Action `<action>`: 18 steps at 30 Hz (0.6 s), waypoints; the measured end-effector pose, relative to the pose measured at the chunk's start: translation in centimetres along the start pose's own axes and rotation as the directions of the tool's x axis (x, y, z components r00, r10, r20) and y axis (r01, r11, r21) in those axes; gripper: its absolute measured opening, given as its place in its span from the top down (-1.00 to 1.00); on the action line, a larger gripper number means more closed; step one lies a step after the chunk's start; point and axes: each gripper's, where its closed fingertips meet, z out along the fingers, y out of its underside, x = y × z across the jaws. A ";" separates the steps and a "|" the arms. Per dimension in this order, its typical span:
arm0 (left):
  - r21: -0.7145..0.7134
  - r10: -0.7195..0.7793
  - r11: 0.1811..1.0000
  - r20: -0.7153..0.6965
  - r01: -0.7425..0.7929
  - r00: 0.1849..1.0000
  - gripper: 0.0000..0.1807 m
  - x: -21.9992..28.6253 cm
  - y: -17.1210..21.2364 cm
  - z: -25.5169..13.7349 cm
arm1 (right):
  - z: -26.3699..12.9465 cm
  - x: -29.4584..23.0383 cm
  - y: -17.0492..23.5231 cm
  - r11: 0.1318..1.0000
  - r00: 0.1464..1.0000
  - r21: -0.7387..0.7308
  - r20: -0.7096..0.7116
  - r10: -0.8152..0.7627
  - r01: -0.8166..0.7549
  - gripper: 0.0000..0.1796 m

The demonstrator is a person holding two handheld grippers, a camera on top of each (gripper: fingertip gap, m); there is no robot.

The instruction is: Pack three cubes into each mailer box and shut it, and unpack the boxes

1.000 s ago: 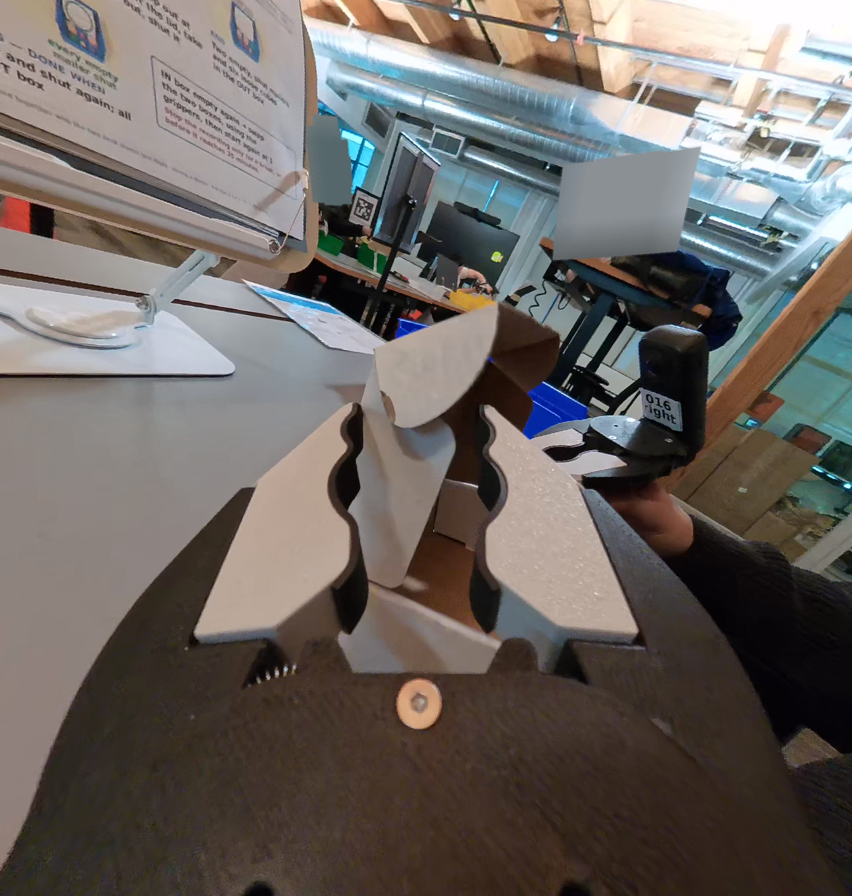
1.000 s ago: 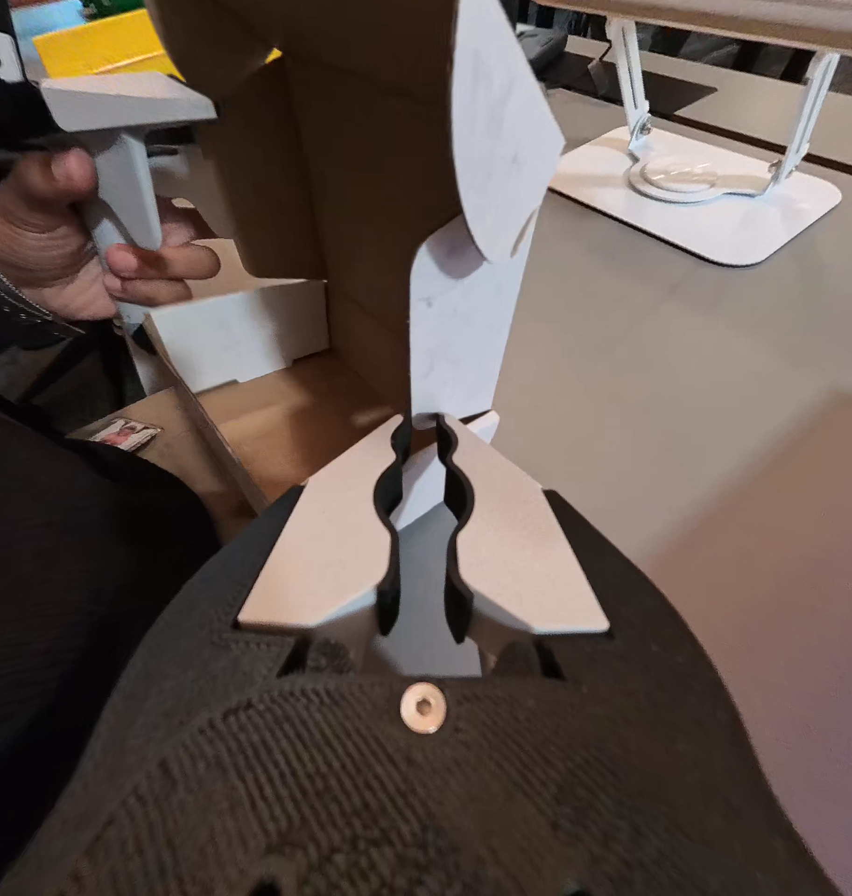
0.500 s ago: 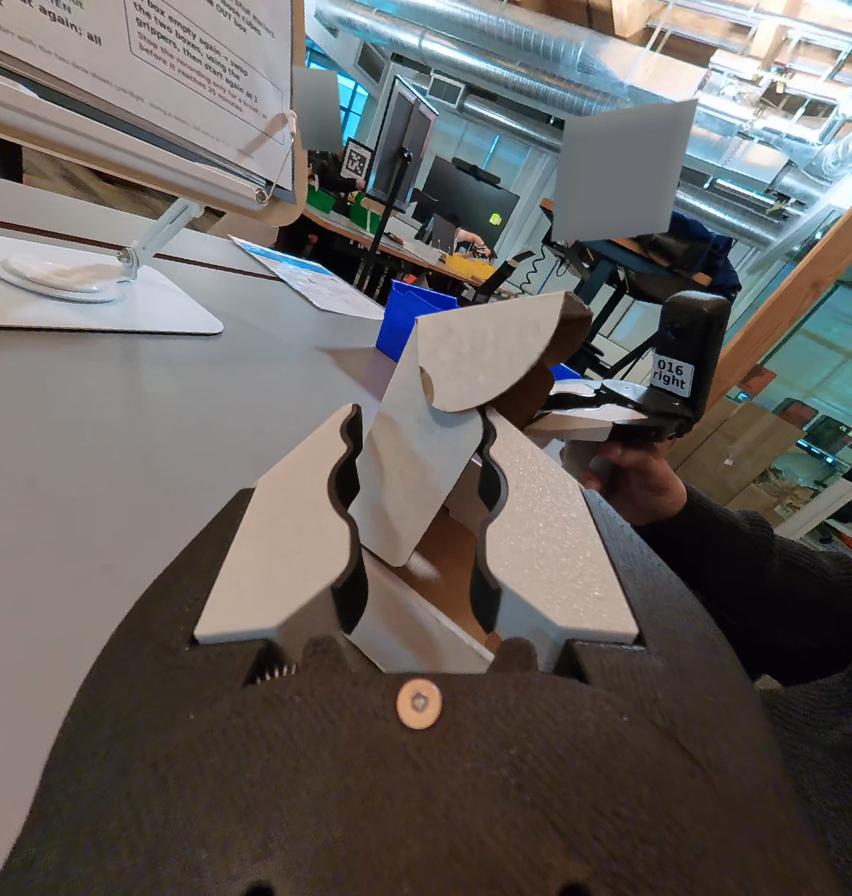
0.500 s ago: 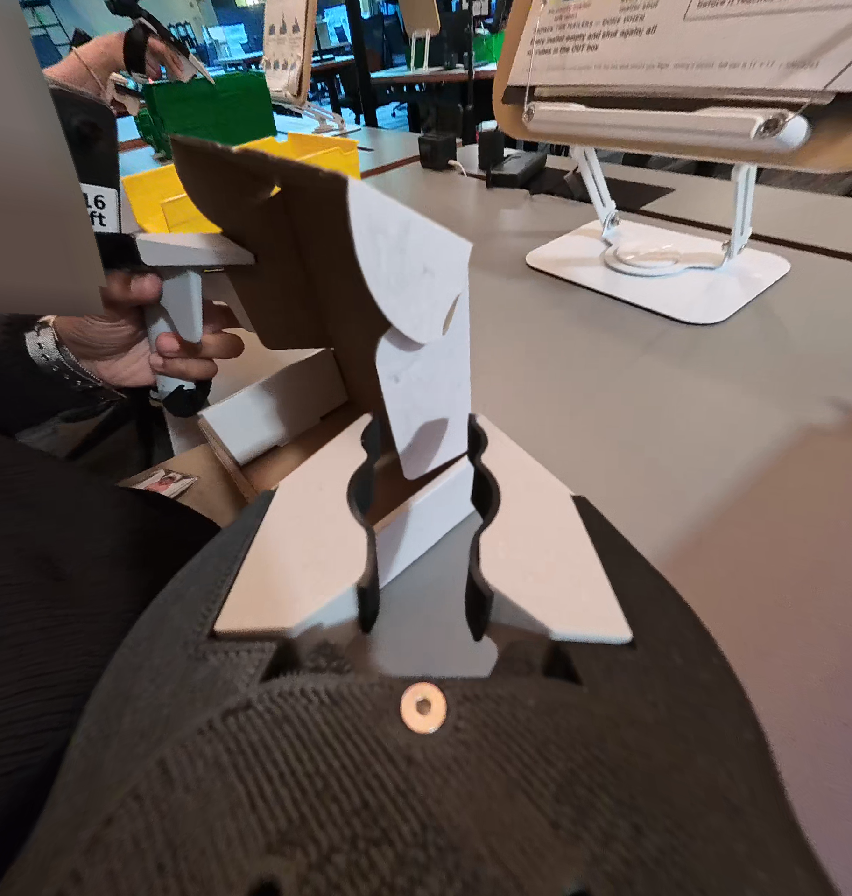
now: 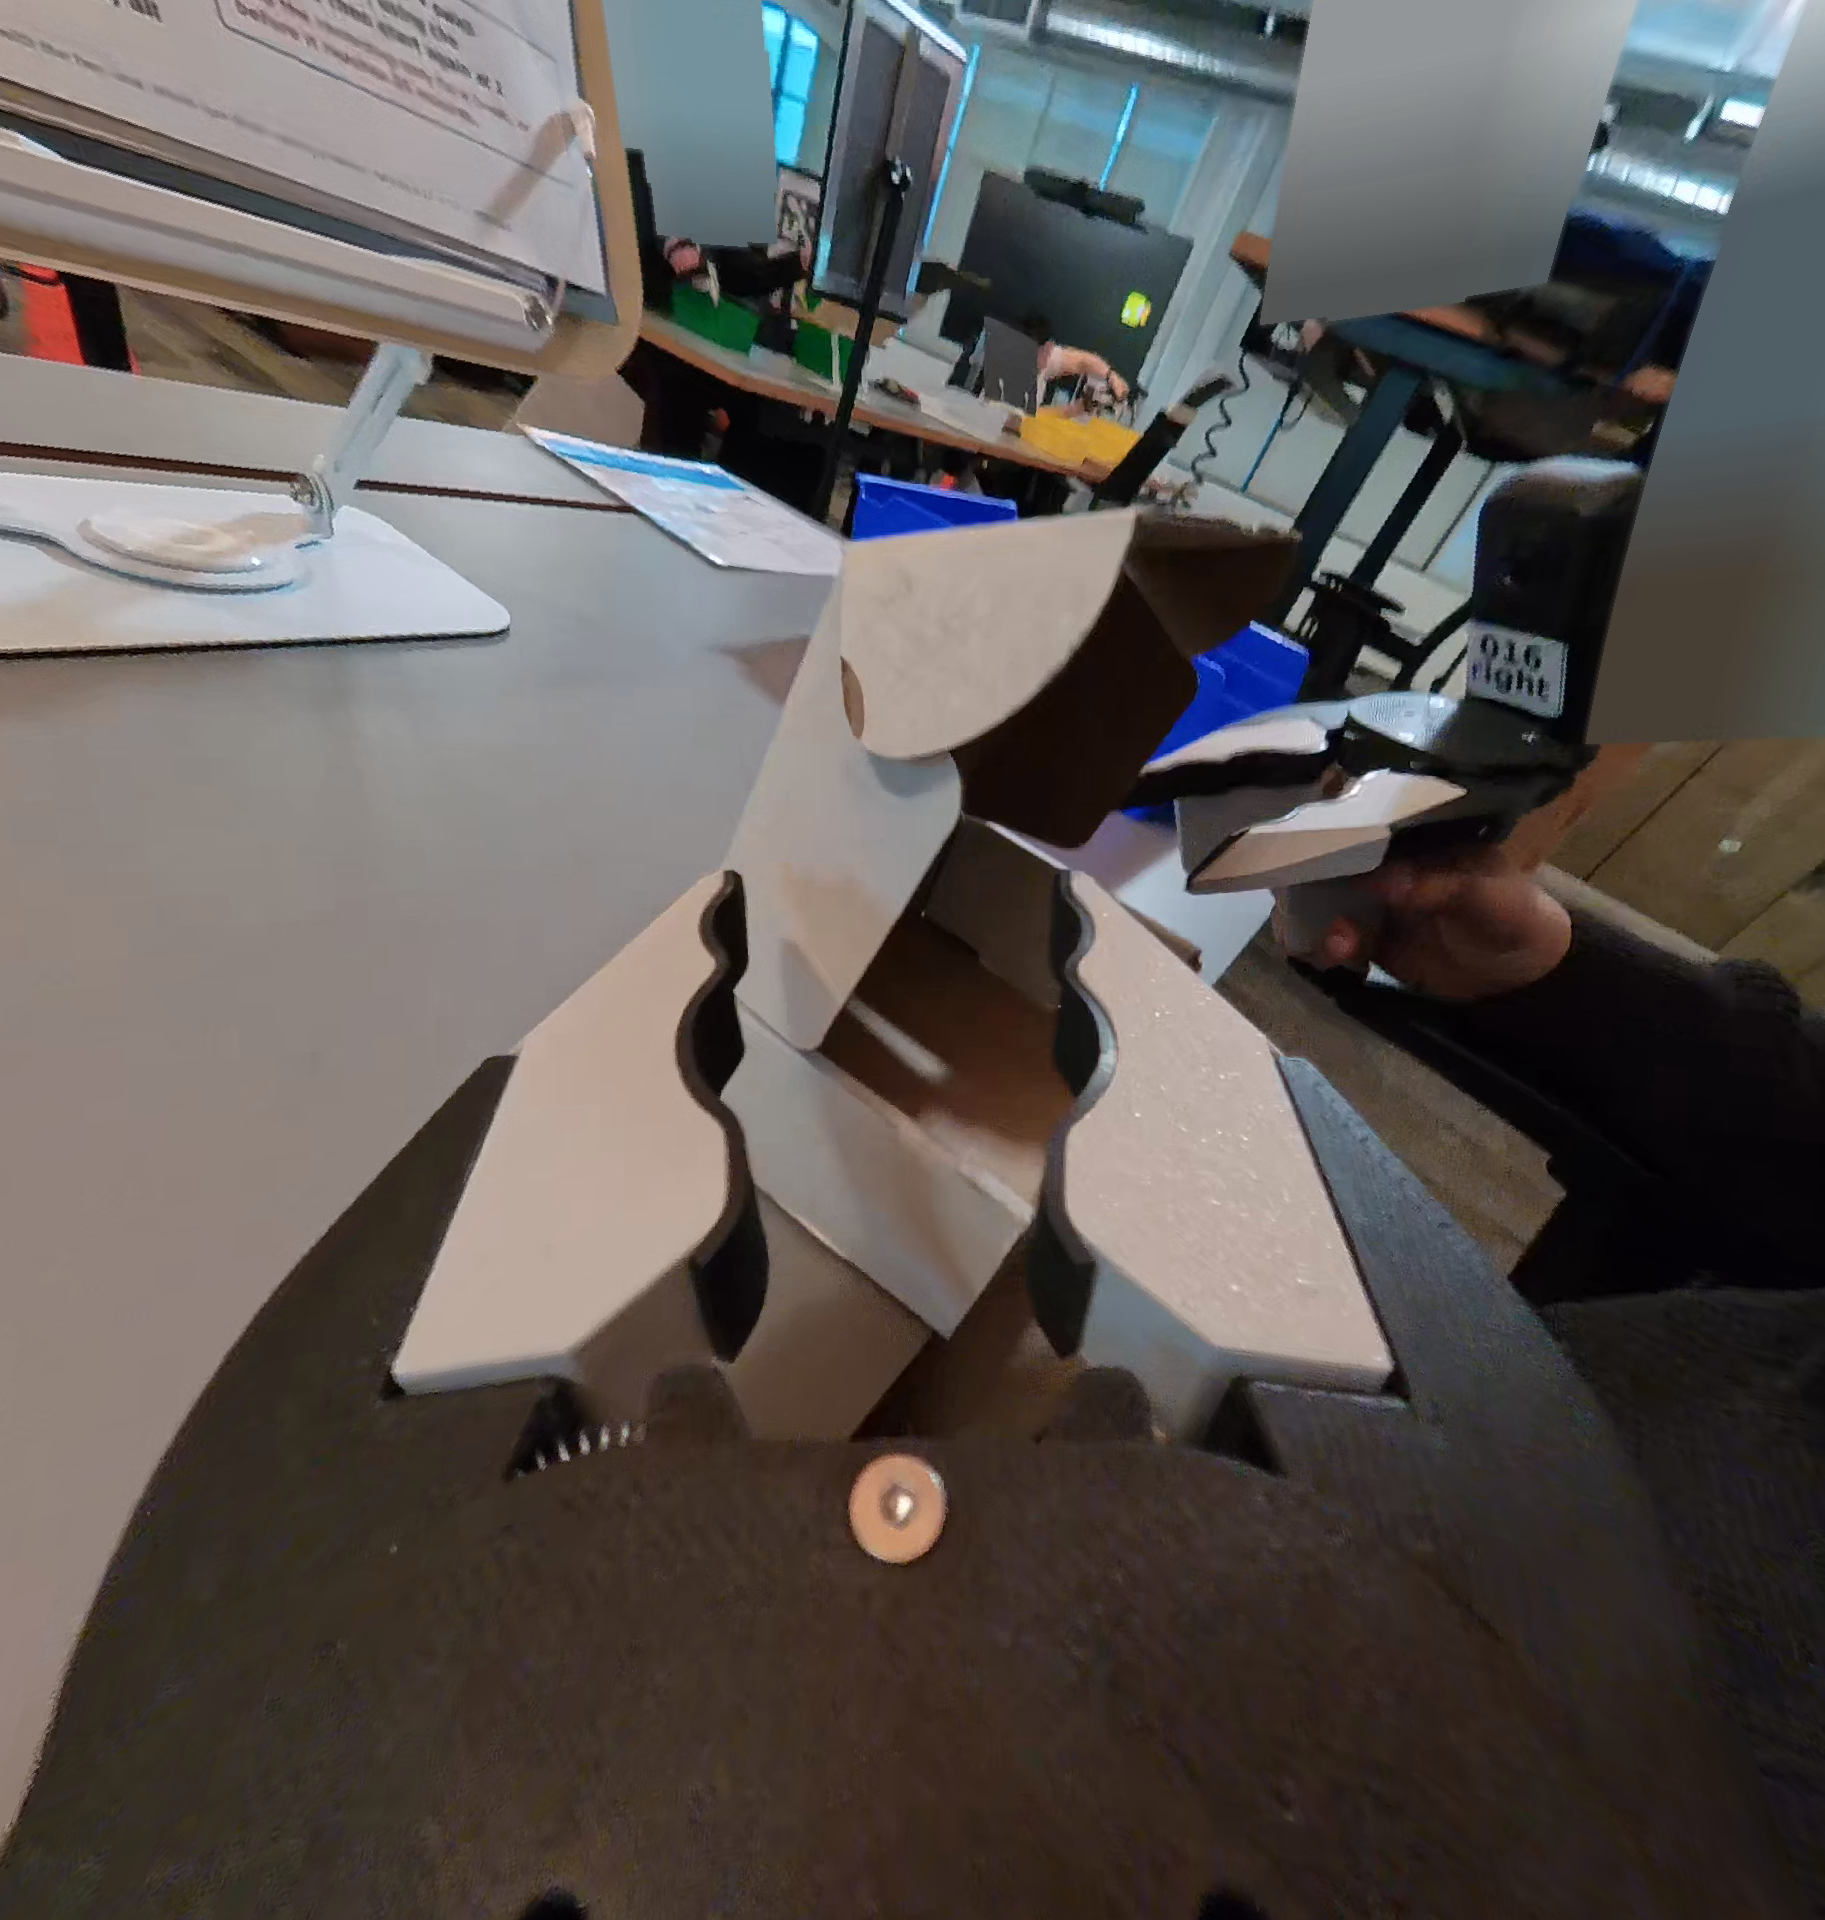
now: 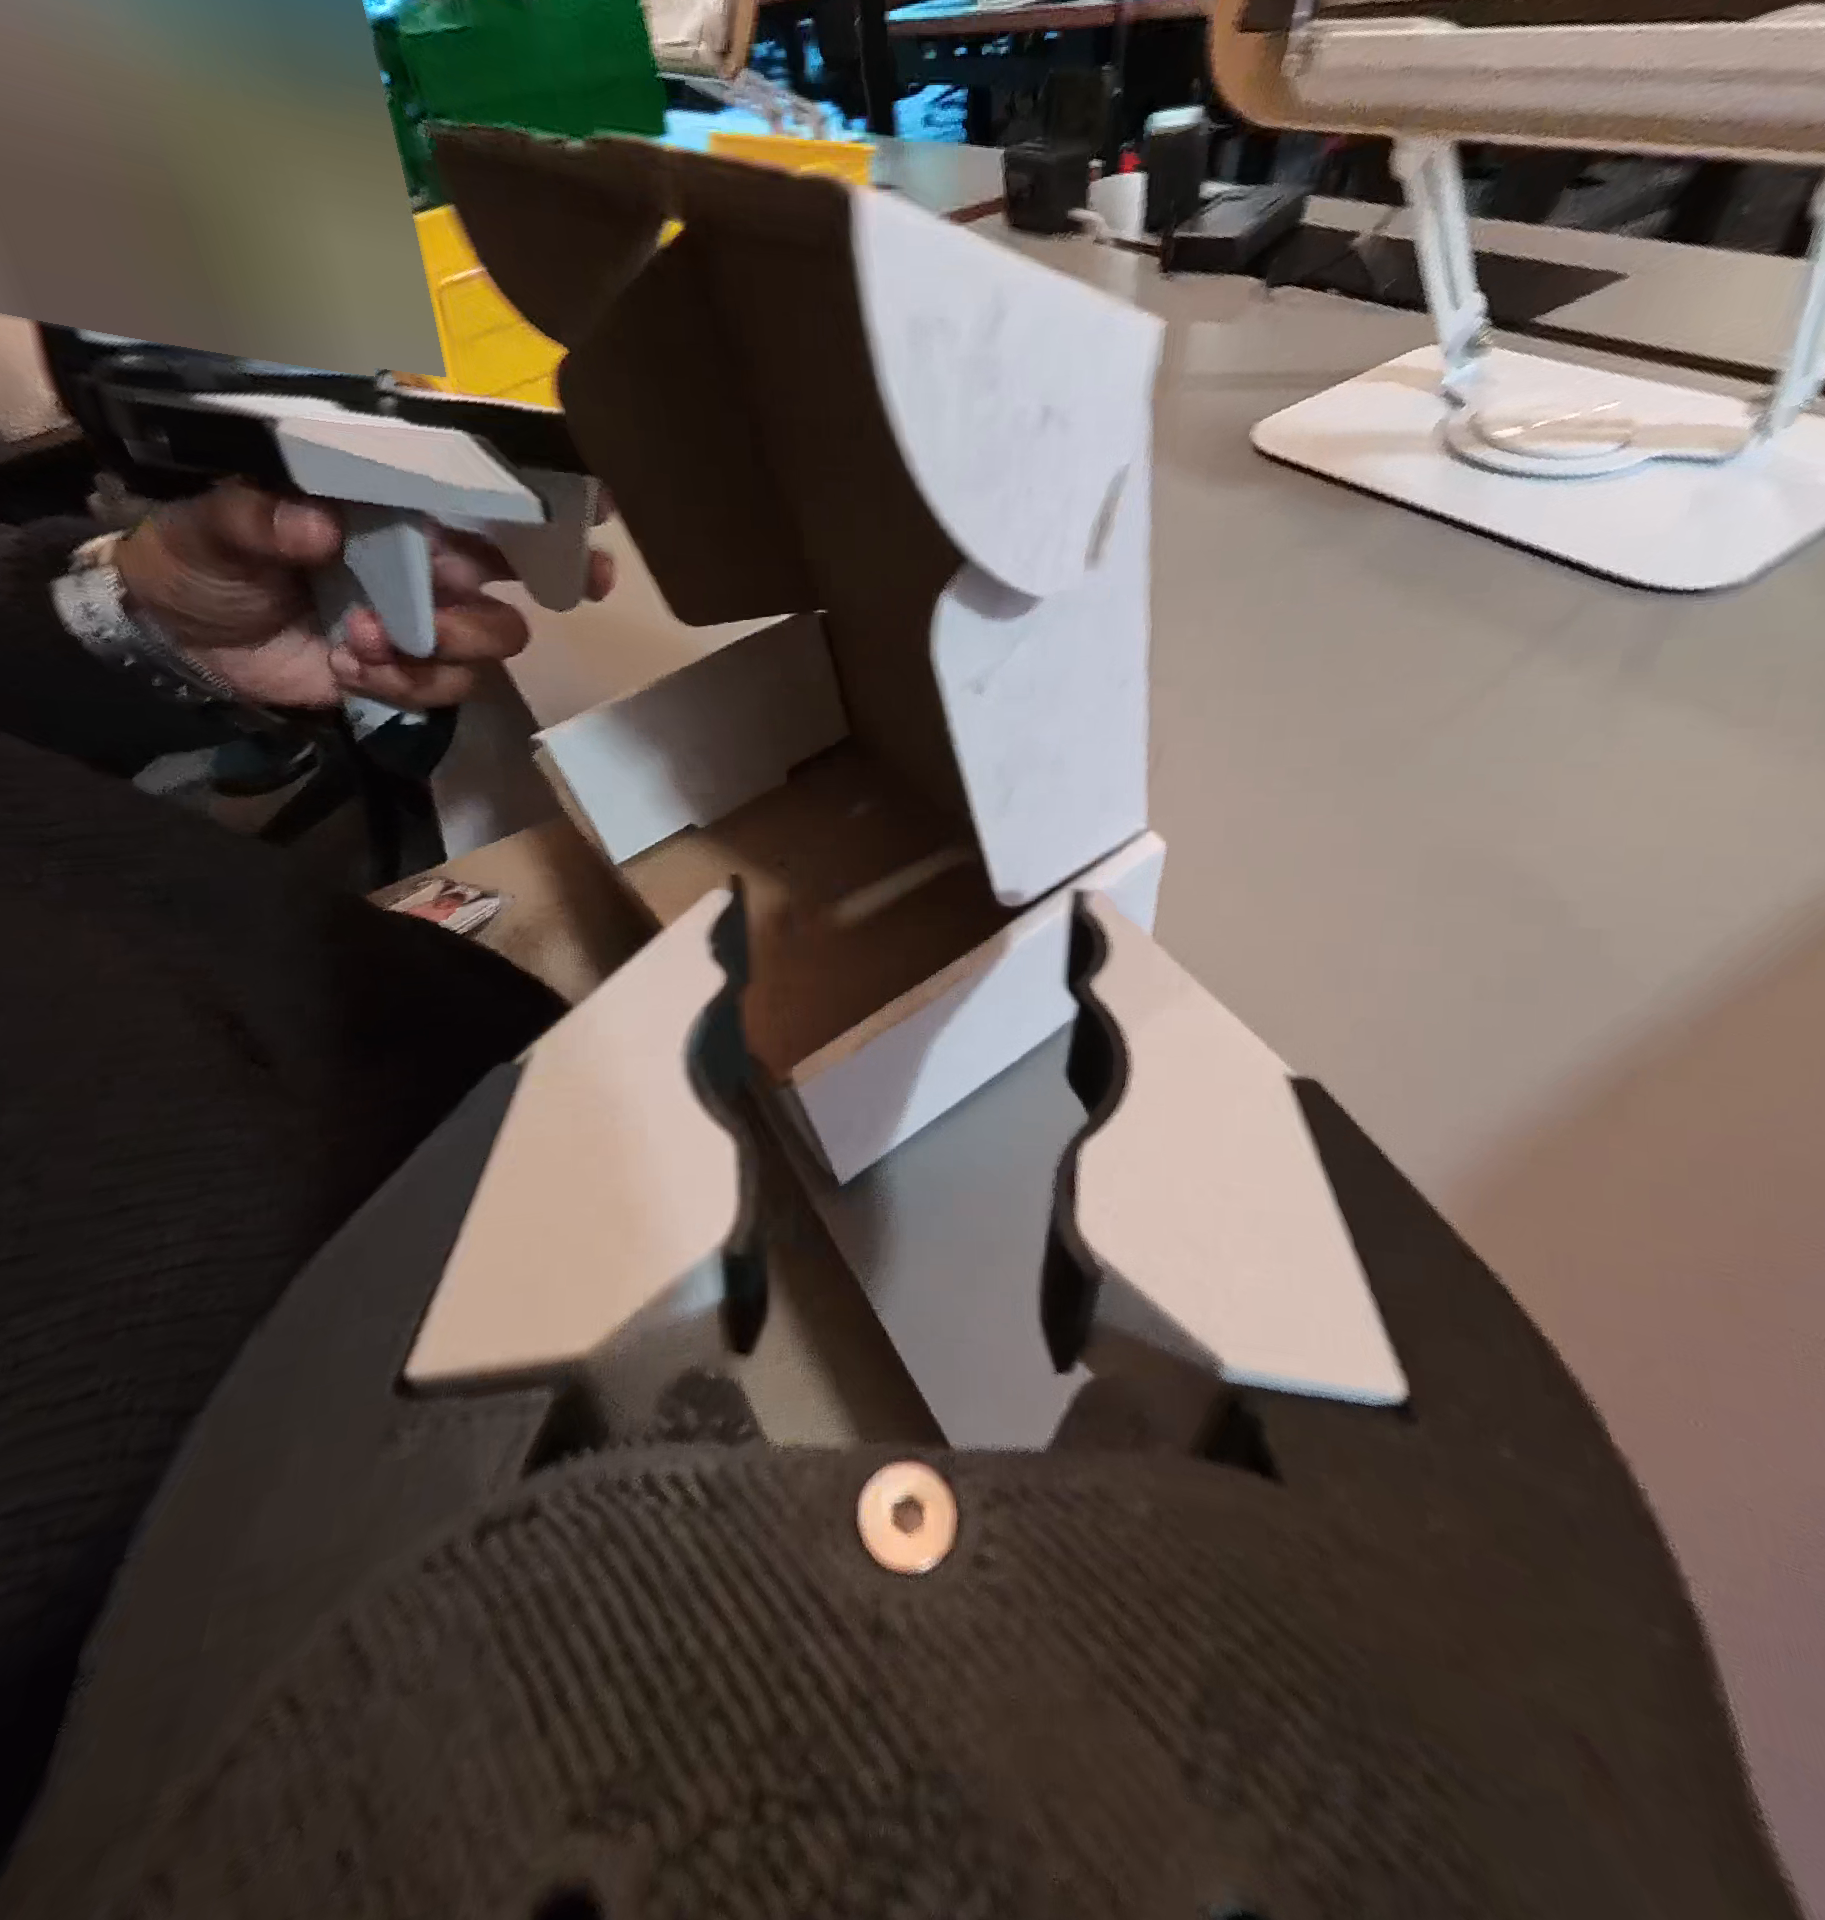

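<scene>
with both wrist cameras looking along their own fingers, the left gripper [image 5: 892, 1049] sits low at the near edge of the grey table [image 5: 264, 883], jaws apart, straddling one end wall of the mailer box [image 5: 866, 1164]; neither finger pad visibly presses the card. the right gripper [image 6: 903, 1081] is likewise spread wide, jaws apart, with a white corner of the same box between the fingers and not clamped. the box lies at the table's near edge, white outside, brown inside, its interior floor bare where visible; no cubes can be made out in it. its lid [image 5: 949, 665] stands raised and tilted, the rounded white side flap [image 6: 1001, 395] folded over toward the table side, brown inner face [image 6: 762, 436] toward the person. in the left wrist view the right gripper [image 5: 1292, 790] shows farther off, held level and pointing at the lid's brown side, a hand [image 5: 1438, 914] wrapped around its grip below, dark sleeve [image 5: 1697, 1091] trailing back. in the right wrist view the left gripper [image 6: 420, 468] shows farther off, also level, its fingertips at the lid's edge, a hand [image 6: 264, 592] closed on its handle; contact with the lid cannot be judged because of blur. beyond the box, a white document stand [image 5: 212, 561] holds a printed sheet [image 5: 368, 114]. farther back sit a blue bin [image 5: 929, 509], a yellow bin [image 6: 482, 301], a green bin [image 6: 534, 73] and monitors [image 5: 1074, 270] on other desks.
</scene>
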 end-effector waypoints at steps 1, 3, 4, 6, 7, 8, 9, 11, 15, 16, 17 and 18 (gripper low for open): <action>-0.025 0.011 1.000 -0.004 -0.011 1.000 0.31 0.2 0.3 -0.1 | 0.0 -0.4 -0.1 1.000 1.000 0.004 0.014 -0.019 0.019 0.26; -0.076 0.019 0.997 -0.026 -0.021 0.999 0.21 0.7 1.0 -0.3 | 0.0 -1.1 0.0 0.998 0.998 -0.005 0.029 -0.056 0.056 0.25; -0.093 0.023 0.995 -0.033 -0.026 0.999 0.19 0.8 1.3 -0.4 | 0.1 -1.3 0.2 0.998 0.997 -0.024 0.036 -0.062 0.062 0.23; -0.123 0.036 0.992 -0.038 -0.040 0.999 0.15 1.0 1.9 -0.4 | 0.5 -1.6 0.8 0.994 0.996 -0.064 0.044 -0.081 0.083 0.19; -0.137 0.049 0.989 -0.038 -0.054 0.998 0.13 1.0 2.1 -0.3 | 0.7 -1.6 1.2 0.991 0.995 -0.093 0.042 -0.093 0.096 0.16; -0.153 0.067 0.986 -0.038 -0.072 0.997 0.12 1.1 2.4 -0.2 | 0.9 -1.6 1.7 0.985 0.993 -0.128 0.038 -0.109 0.113 0.12; -0.171 0.090 0.981 -0.040 -0.095 0.995 0.11 1.3 2.8 0.0 | 1.1 -1.5 2.2 0.976 0.990 -0.166 0.028 -0.135 0.138 0.07; -0.223 0.144 0.963 -0.048 -0.151 0.988 0.09 1.5 3.9 0.5 | 1.6 -0.7 3.2 0.951 0.979 -0.241 -0.010 -0.204 0.195 0.02; -0.311 0.275 0.912 -0.015 -0.266 0.961 0.07 0.7 5.5 1.8 | 3.0 0.5 4.1 0.911 0.961 -0.329 -0.033 -0.274 0.248 0.08; -0.317 0.314 0.900 -0.004 -0.299 0.949 0.07 0.3 5.6 2.1 | 3.3 0.7 4.0 0.909 0.960 -0.332 -0.036 -0.278 0.251 0.11; -0.325 0.353 0.884 -0.005 -0.336 0.935 0.07 0.0 5.6 2.5 | 3.7 1.2 3.9 0.905 0.956 -0.338 -0.044 -0.289 0.258 0.11; -0.334 0.391 0.866 -0.007 -0.371 0.920 0.07 -0.4 5.6 2.9 | 4.1 1.7 3.7 0.900 0.953 -0.345 -0.052 -0.300 0.265 0.11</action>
